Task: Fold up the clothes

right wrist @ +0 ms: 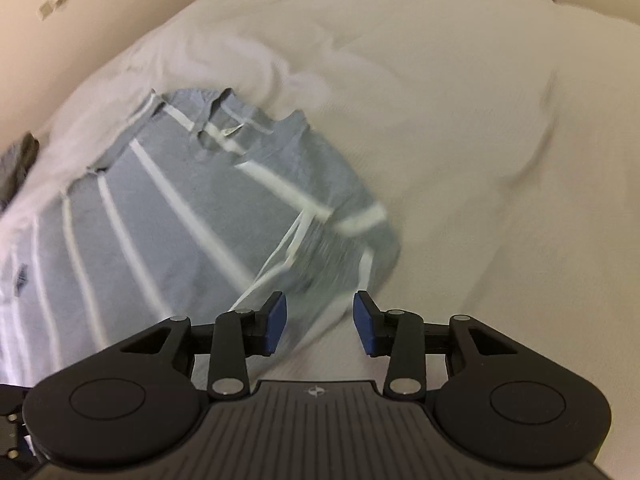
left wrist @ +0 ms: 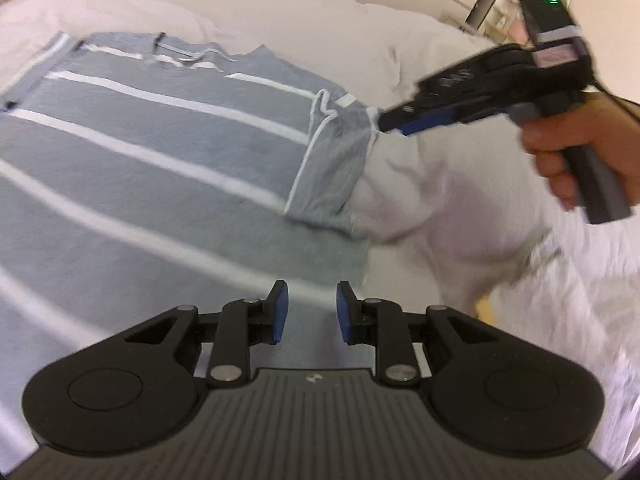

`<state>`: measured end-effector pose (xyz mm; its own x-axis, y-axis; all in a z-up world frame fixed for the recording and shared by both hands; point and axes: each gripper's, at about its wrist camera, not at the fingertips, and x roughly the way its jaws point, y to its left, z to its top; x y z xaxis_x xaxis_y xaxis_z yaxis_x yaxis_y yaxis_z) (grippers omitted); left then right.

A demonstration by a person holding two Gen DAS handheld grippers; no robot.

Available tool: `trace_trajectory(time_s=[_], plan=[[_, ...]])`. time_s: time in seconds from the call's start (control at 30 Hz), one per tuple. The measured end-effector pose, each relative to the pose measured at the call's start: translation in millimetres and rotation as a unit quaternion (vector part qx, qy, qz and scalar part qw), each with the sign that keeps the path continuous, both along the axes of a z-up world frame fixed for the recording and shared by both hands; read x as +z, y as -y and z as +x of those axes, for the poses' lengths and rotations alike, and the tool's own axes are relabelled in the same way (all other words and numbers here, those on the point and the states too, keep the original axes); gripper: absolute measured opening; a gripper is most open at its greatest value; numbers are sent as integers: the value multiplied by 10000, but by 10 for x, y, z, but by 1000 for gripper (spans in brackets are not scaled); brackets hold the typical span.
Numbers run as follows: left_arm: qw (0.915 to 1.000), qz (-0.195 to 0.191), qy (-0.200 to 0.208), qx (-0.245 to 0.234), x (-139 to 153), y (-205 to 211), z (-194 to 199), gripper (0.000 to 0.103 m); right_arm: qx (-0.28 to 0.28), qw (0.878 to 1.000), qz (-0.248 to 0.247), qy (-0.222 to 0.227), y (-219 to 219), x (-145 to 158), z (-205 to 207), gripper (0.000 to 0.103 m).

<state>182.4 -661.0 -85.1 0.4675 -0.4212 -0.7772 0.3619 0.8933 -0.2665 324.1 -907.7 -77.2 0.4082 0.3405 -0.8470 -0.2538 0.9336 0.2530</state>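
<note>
A grey-blue T-shirt with white stripes (left wrist: 168, 136) lies spread flat on a bed covered by a pale, rumpled duvet (left wrist: 460, 208), its collar toward the far side and its near sleeve (left wrist: 336, 160) folded in over the body. In the left wrist view, the left gripper (left wrist: 311, 312) hangs above the shirt's lower portion, its blue-padded fingers (left wrist: 280, 312) apart with nothing between them. To the right, a person's hand (left wrist: 588, 156) holds the right gripper (left wrist: 386, 122) by its handle (a green light glows on the unit at its top), its tips at the outer edge of the folded sleeve; whether they touch the cloth cannot be told through the blur. The right wrist view shows that gripper's fingers (right wrist: 276, 328) parted and released, the sleeve's edge below the gap but not pinched. A dark bundle (right wrist: 18, 168), too blurred to identify, sits at the bed's far left edge.
</note>
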Motion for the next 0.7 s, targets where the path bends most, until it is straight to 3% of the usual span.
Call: trace_trajectory(time_s=[0.33,0.57,0.7], plan=[[9947,1018,60,92,684,-709,-826,28,-144,9977,567,-336,-311,454,-1368,49],[9885,1485,202,202,1118,-1225,-1382,42,432,9977,476,-219,-688,863,-2093,54],[9838,1762,327,73,1258,-1521,-1535,50,345,9986,380,-152,-826,1041,-2346,56]])
